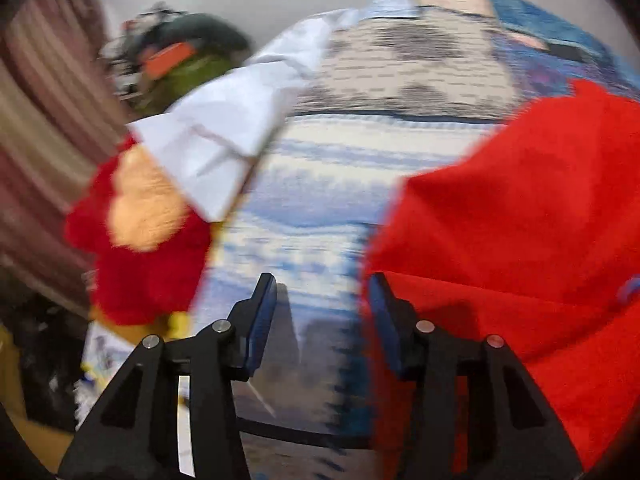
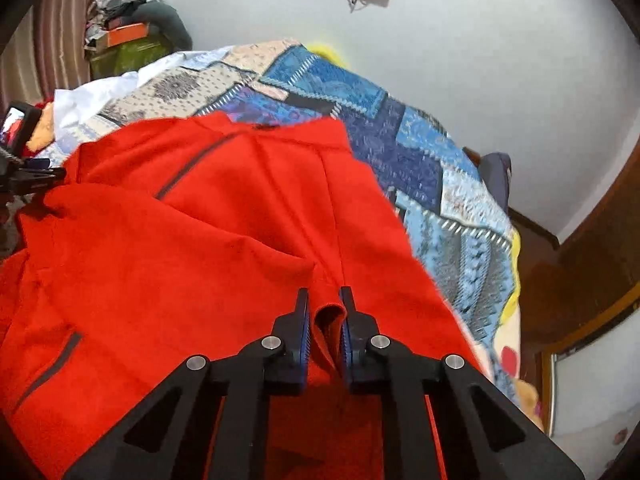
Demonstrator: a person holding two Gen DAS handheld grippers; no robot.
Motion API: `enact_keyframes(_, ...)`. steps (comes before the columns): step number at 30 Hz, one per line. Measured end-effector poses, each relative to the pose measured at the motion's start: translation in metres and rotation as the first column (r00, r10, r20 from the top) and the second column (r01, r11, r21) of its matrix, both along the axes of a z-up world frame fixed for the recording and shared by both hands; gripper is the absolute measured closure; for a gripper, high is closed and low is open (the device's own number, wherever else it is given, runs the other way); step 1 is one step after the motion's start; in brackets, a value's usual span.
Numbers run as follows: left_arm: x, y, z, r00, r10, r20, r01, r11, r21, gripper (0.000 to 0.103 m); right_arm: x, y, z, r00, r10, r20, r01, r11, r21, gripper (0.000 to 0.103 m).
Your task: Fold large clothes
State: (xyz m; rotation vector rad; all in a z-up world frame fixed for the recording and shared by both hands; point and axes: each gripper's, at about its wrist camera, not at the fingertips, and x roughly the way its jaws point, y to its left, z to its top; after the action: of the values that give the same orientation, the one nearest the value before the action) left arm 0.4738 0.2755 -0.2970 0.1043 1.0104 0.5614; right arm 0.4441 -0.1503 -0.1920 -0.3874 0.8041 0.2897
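Observation:
A large red garment (image 2: 200, 240) with grey zip lines lies spread and rumpled over a patchwork bedspread (image 2: 400, 140). My right gripper (image 2: 325, 294) is shut on a raised fold of its near edge, red cloth pinched between the blue pads. In the left wrist view the red garment (image 1: 500, 220) fills the right side. My left gripper (image 1: 322, 284) stands open over the bedspread (image 1: 320, 160), its right finger at the garment's left edge, with no cloth between the jaws. That left gripper (image 2: 28, 176) also shows at the garment's far left corner in the right wrist view.
A white cloth (image 1: 208, 148) and a red and orange fluffy item (image 1: 136, 240) lie at the bed's left. Beyond stand a cluttered pile with an orange box (image 2: 124, 36) and a striped curtain (image 1: 36, 120). A wooden door frame (image 2: 580, 260) stands at the right.

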Motion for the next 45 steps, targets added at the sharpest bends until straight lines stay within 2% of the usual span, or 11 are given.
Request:
enact_keyframes(9, 0.0, 0.015, 0.001, 1.0, 0.004, 0.003, -0.004, 0.996, -0.087, 0.054, 0.006, -0.02, 0.025, 0.997, -0.06, 0.048, 0.061, 0.998, -0.022, 0.093)
enact_keyframes(12, -0.008, 0.008, 0.012, 0.995, -0.058, 0.087, 0.074, 0.979, -0.188, 0.053, 0.011, -0.025, 0.018, 0.995, -0.09, 0.046, 0.091, 0.995, -0.035, 0.093)
enact_keyframes(14, -0.01, -0.006, 0.017, 0.986, -0.113, 0.123, 0.136, 0.97, -0.203, 0.053, 0.016, -0.026, 0.008, 0.994, -0.105, 0.042, 0.108, 0.993, -0.054, 0.093)
enact_keyframes(16, -0.004, -0.018, 0.015, 0.984, -0.149, 0.099, 0.165, 0.972, -0.17, 0.053, 0.022, -0.026, -0.002, 0.992, -0.126, 0.026, 0.127, 0.99, -0.059, 0.093)
enact_keyframes(19, 0.017, -0.024, -0.012, 0.995, -0.085, -0.043, 0.081, 0.993, -0.083, 0.052, 0.033, -0.036, -0.02, 0.982, -0.184, -0.031, 0.184, 0.983, -0.015, 0.093)
enact_keyframes(23, 0.022, -0.009, -0.017, 0.998, 0.06, -0.013, -0.061, 0.991, -0.115, 0.045, 0.04, -0.045, -0.044, 0.978, -0.201, -0.052, 0.199, 0.979, -0.029, 0.093)
enact_keyframes(26, 0.023, -0.01, -0.024, 0.998, 0.053, -0.017, -0.054, 0.997, -0.049, 0.031, 0.038, -0.05, -0.044, 0.984, -0.178, -0.029, 0.177, 0.983, -0.042, 0.093)
enact_keyframes(28, 0.021, -0.014, -0.026, 0.999, 0.036, -0.02, -0.036, 0.999, -0.01, 0.031, 0.038, -0.054, -0.042, 0.985, -0.169, -0.029, 0.168, 0.985, -0.044, 0.092)
enact_keyframes(33, 0.019, -0.007, -0.024, 0.998, 0.056, -0.031, -0.056, 0.998, -0.023, 0.027, 0.038, -0.079, -0.038, 0.957, -0.29, -0.002, 0.286, 0.946, -0.154, 0.092)
enact_keyframes(38, 0.009, -0.002, -0.011, 0.998, 0.057, -0.014, -0.057, 0.998, -0.018, 0.034, 0.026, -0.125, -0.012, 0.935, -0.349, -0.059, 0.343, 0.936, -0.082, 0.092)
enact_keyframes(45, -0.027, -0.036, 0.06, 0.987, -0.113, 0.118, 0.116, 0.993, -0.025, 0.034, -0.019, -0.177, 0.037, 0.927, -0.357, -0.11, 0.37, 0.919, 0.135, 0.092)
